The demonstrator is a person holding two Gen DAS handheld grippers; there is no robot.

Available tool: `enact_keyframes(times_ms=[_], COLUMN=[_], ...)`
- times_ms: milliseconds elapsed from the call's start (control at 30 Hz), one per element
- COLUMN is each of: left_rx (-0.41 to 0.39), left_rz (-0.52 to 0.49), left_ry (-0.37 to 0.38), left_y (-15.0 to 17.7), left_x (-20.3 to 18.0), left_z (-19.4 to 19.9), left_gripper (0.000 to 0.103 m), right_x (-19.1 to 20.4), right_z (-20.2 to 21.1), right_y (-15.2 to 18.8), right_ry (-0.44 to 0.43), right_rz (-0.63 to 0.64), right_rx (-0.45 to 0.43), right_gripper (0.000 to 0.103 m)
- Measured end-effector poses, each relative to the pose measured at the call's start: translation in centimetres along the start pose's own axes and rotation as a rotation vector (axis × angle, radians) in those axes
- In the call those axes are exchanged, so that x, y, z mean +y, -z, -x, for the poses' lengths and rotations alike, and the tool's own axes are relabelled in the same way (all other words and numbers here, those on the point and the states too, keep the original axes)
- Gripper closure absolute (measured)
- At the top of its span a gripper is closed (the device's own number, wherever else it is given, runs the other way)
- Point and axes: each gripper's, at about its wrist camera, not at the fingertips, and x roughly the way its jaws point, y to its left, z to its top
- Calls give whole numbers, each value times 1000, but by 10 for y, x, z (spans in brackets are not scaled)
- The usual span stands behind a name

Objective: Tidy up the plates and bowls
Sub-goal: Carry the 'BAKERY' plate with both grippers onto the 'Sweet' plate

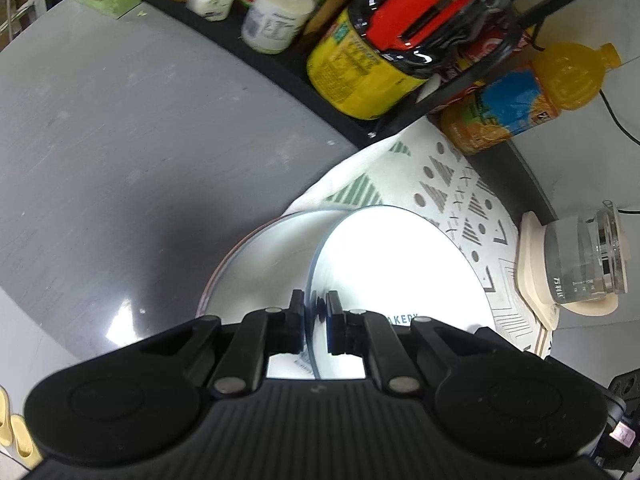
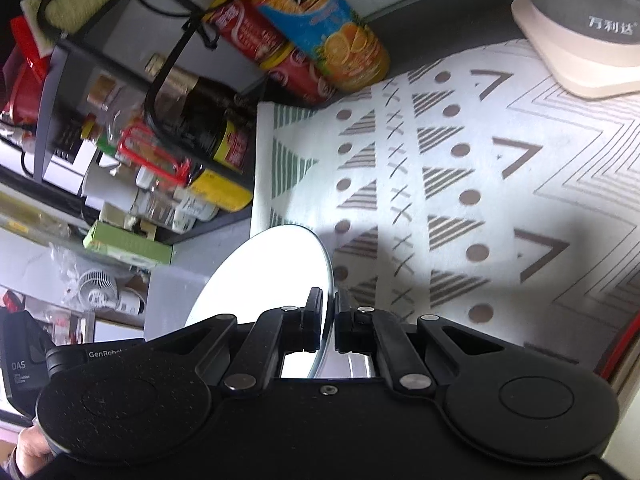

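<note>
In the left wrist view, your left tongs [image 1: 315,312] pinch the rim of a white plate [image 1: 400,264] at lower centre; a second plate [image 1: 264,264] sits just behind it, over the patterned mat [image 1: 452,196] on the grey desk [image 1: 120,160]. In the right wrist view, your right tongs [image 2: 329,320] clamp a white plate [image 2: 276,268] edge-on at lower centre, the mat [image 2: 480,184] filling the right.

Grey tabletop [image 1: 120,140] wide open left of the black shelf [image 1: 280,68]; patterned mat [image 2: 500,200] mostly free; juice bottle [image 2: 320,24] and glass kettle [image 2: 580,20] (on its base) block the mat's far edge.
</note>
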Motion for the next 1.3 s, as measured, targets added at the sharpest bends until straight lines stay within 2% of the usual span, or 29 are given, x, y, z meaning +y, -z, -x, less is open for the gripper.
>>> enact_keyframes(times_ms=[367,633,900,1033,1300], left_rx=[45,61,80,107,104], left_rz=[25,7,-31,-41,-81], left_ry=[-33,-42,-50,-56,-70], left_y=[13,16,14,15,12], left_x=[18,19,13,10,6], left_z=[-13,-22,-31,-38,-39], left_gripper=[93,92,89,86,85], right_x=[0,-3,1,7,6], right_z=[-8,-8,-7,-5,-4], right_y=[19,26,27,31,33], right_ry=[36,63,86,155,156], right_rz=[16,14,37,79,78], right_rx=[45,55,44,16,-3], right_gripper=[97,97,97,97,98])
